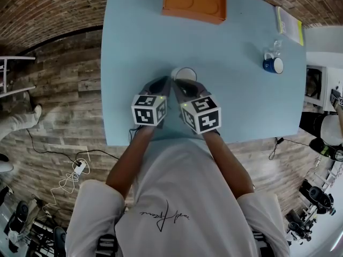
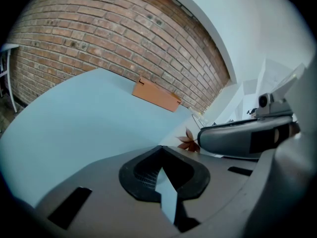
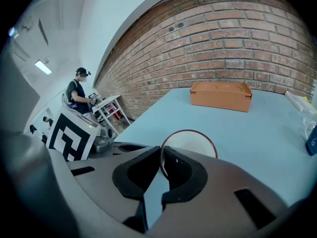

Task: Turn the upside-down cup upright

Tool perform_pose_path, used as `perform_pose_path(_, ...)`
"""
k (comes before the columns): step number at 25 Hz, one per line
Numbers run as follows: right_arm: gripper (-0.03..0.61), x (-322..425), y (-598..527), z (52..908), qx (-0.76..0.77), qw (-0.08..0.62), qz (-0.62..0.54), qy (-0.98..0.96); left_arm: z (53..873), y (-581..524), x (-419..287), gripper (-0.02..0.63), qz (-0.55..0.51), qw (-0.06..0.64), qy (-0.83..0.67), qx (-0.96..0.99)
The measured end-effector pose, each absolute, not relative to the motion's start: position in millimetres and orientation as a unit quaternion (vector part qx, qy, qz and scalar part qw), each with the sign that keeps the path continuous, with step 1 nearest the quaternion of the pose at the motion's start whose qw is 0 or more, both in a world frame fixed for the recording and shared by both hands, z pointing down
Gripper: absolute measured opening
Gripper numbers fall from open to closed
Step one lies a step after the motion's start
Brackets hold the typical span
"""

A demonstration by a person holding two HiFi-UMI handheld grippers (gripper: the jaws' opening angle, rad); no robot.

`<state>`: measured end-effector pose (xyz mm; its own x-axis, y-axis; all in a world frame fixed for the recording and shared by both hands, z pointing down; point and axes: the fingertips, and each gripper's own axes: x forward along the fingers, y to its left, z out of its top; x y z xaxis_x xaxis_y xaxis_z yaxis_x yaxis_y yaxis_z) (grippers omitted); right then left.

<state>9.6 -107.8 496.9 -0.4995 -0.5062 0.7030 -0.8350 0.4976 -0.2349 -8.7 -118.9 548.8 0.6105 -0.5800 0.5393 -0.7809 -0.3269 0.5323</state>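
A white cup (image 1: 185, 72) with a brown rim stands on the light blue table (image 1: 241, 100) just ahead of both grippers, its opening facing up. In the right gripper view the cup (image 3: 195, 144) has its near rim pinched between the jaws of my right gripper (image 3: 161, 157), which is shut on it. From the left gripper view, the cup's side (image 2: 190, 142) shows a brown leaf print. My left gripper (image 2: 159, 149) is shut with nothing in it, close to the cup's left. In the head view the left gripper (image 1: 164, 82) and right gripper (image 1: 182, 84) sit side by side.
An orange box (image 1: 194, 2) lies at the table's far edge. A blue mug (image 1: 273, 64) with a clear plastic item behind it and a yellow-edged booklet (image 1: 289, 24) are at the far right. Another person (image 3: 78, 94) stands off the table's left, by a brick wall.
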Motion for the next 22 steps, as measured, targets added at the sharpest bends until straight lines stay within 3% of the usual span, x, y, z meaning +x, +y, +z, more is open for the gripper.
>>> perform_pose_path(22, 0.037, 2.4, -117.7, 490.4, 0.406, 0.260, 0.289, -0.827, 538.8, -120.6, -20.9, 0.009, 0.116, 0.398, -0.429, 0.803)
